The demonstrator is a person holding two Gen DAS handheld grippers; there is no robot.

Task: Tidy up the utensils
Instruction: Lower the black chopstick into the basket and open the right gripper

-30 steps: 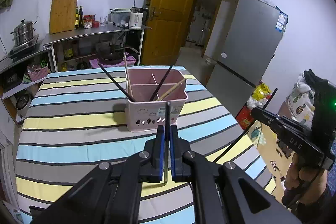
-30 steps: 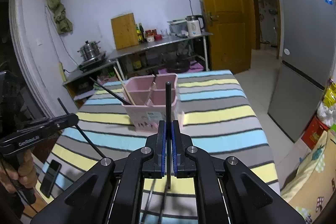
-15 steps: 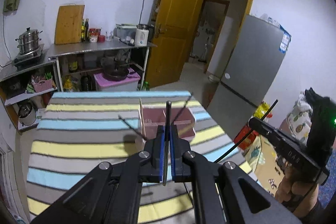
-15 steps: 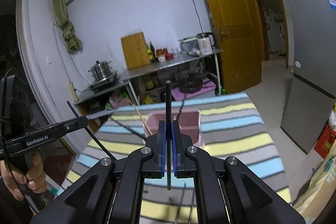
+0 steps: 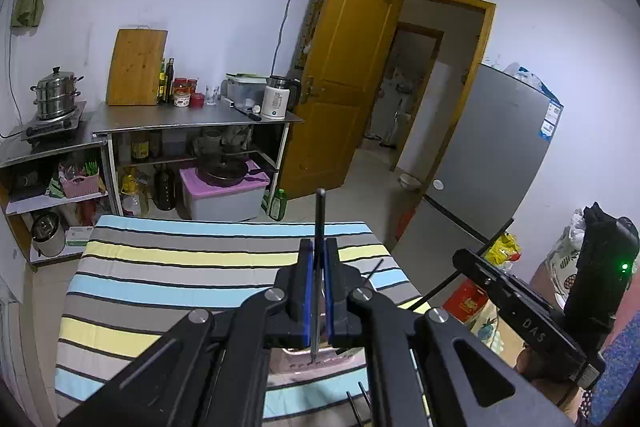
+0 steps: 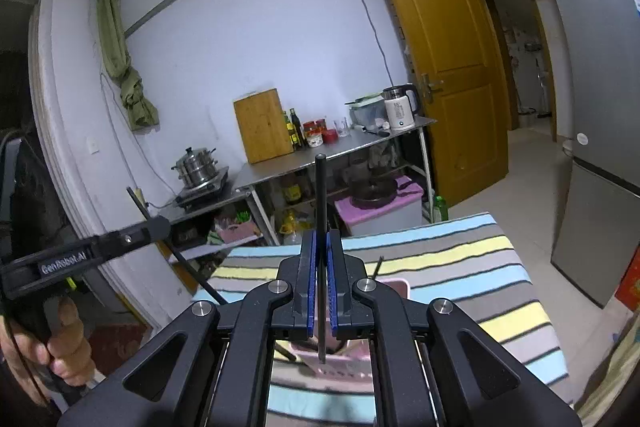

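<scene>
two slim black chopsticks, one pinched upright in each hand-held gripper: left, right. pink plastic holder sits on striped cloth tabletop.

White walls, an open yellow door, a grey fridge and what looks like a tiled floor.

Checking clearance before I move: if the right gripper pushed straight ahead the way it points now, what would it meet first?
The right gripper points past the table's far edge at the steel shelf unit; nothing visibly nearer, though depth is unclear.
</scene>
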